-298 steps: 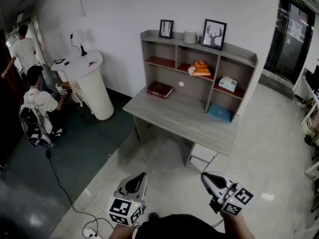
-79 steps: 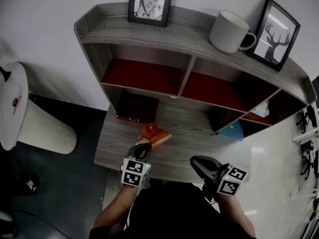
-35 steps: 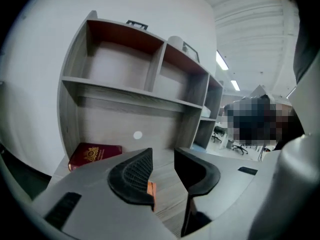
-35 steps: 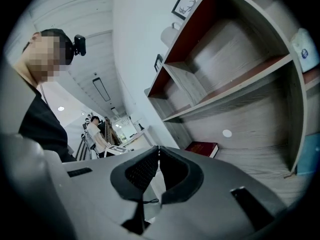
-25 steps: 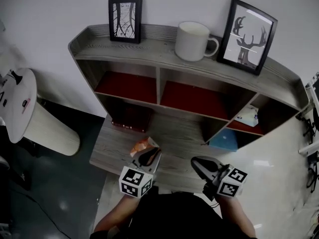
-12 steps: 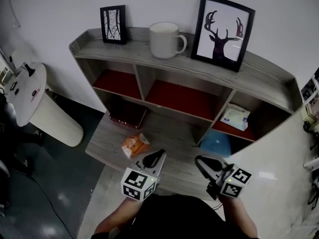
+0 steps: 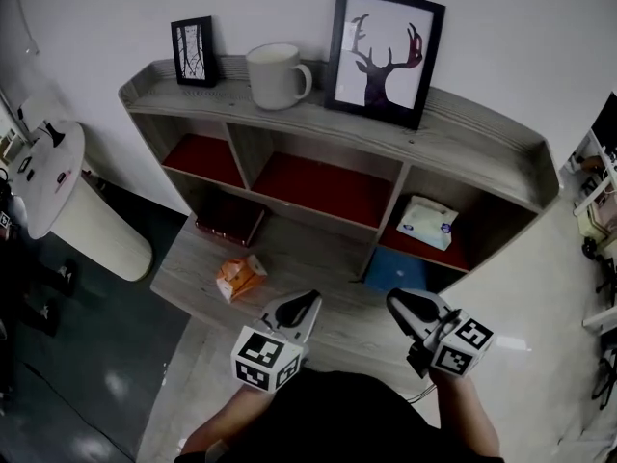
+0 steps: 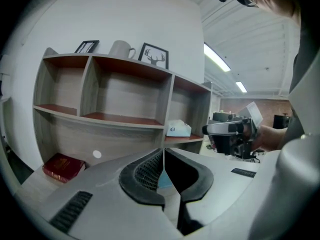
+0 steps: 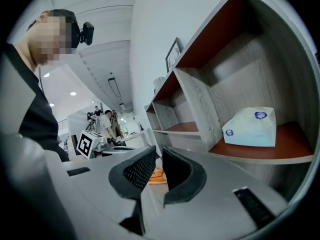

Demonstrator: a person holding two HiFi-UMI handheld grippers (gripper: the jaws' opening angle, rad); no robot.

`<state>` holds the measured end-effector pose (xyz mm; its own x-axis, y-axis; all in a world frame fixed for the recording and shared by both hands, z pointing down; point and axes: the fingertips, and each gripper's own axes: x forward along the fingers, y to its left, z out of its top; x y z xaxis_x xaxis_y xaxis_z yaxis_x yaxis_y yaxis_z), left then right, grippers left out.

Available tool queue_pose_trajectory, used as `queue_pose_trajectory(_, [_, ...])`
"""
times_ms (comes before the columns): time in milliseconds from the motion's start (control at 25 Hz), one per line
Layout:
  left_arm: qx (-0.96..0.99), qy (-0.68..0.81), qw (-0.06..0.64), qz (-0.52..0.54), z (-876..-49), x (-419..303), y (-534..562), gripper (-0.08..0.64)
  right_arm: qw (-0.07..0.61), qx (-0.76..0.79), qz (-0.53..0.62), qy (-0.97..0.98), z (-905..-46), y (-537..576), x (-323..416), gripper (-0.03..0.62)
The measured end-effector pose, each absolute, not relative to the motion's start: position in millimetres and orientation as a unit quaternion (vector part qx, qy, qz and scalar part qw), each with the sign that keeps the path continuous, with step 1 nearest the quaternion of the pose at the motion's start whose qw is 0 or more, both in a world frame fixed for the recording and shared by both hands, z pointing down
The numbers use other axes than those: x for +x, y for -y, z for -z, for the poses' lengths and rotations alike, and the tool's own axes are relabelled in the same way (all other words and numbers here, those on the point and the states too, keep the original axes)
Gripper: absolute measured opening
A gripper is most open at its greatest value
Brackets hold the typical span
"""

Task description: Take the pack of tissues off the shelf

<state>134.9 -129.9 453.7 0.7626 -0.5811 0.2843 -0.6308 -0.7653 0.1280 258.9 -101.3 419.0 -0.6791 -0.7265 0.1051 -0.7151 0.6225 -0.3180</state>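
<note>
Progress looks partial from where I sit. An orange pack of tissues (image 7: 239,276) lies on the tabletop (image 7: 308,258), clear of the shelf (image 7: 463,148) and out in front of its left compartment, near a red book (image 7: 229,222) that lies further back under the shelf. A white pack of tissues (image 7: 427,223) with blue marks still sits on the red board of the right-hand compartment, and nothing touches it. Under that board I see a flat blue thing (image 7: 395,270) that I cannot name. My left tongs (image 7: 307,305) are closed with the pads together and nothing between them. They hang over the front edge of the tabletop, well apart from the orange pack. My right tongs (image 7: 400,302) are closed and empty too. They hover low in front of the right compartment, and the right gripper view shows the white pack up and to the right of the tips, near but not reached. I judge that if the orange pack is the one meant, the job is done. If the white pack is wanted as well, everything remains for it: open the right tongs, reach into the compartment, close on the pack, draw it out and set it down. The middle and left compartments look bare.
</note>
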Motion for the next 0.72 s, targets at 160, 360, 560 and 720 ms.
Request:
queue_pose_trajectory(160, [0.940, 0.308, 0.094, -0.108, -441, 152, 133, 0.023, 0.022, -0.428, 0.168, -0.888, -417, 112, 282, 0.021])
queue_pose_trajectory(360, [0.948, 0.287, 0.090, -0.105, -433, 174, 143, 0.023, 0.003, -0.468, 0.159, -0.869, -417, 128, 315, 0.040])
queue_pose_trajectory(560, [0.952, 0.270, 0.093, -0.112, -434, 185, 147, 0.023, -0.012, -0.496, 0.159, -0.854, -417, 145, 337, 0.184])
queue_pose_trajectory(720, [0.954, 0.259, 0.094, -0.114, -434, 196, 147, 0.023, -0.030, -0.523, 0.146, -0.839, -417, 153, 351, 0.232])
